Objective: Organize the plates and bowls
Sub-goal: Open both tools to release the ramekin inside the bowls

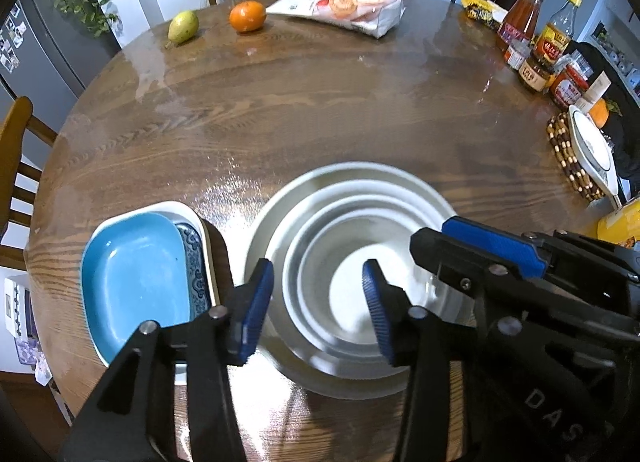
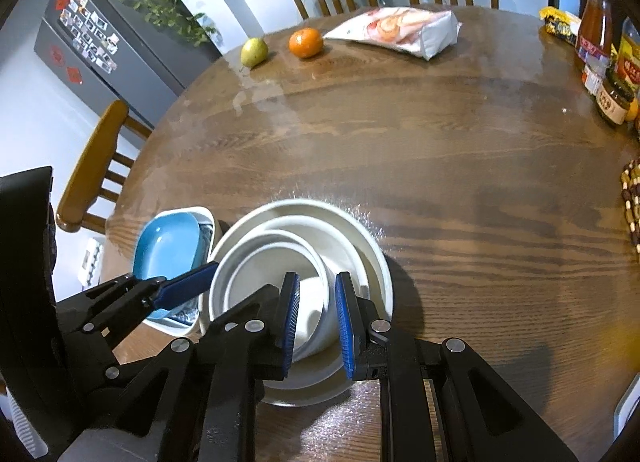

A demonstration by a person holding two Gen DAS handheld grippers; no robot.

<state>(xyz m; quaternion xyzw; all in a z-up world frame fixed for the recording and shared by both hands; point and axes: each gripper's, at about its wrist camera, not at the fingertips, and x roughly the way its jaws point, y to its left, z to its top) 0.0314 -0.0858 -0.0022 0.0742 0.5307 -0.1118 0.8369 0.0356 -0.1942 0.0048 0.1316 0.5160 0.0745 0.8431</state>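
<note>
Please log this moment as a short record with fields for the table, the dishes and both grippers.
table: round wooden table
bowls: nested white bowls, near edge
dishes: blue dish stacked in white dish, left of bowls
left gripper: open, over the bowls, gripping nothing
right gripper: nearly closed, its fingers either side of an inner bowl's rim; grip unclear
far side: pear, orange, bag

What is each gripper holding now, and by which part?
Right gripper seems to pinch the smallest white bowl by its side wall; left gripper holds nothing.
</note>
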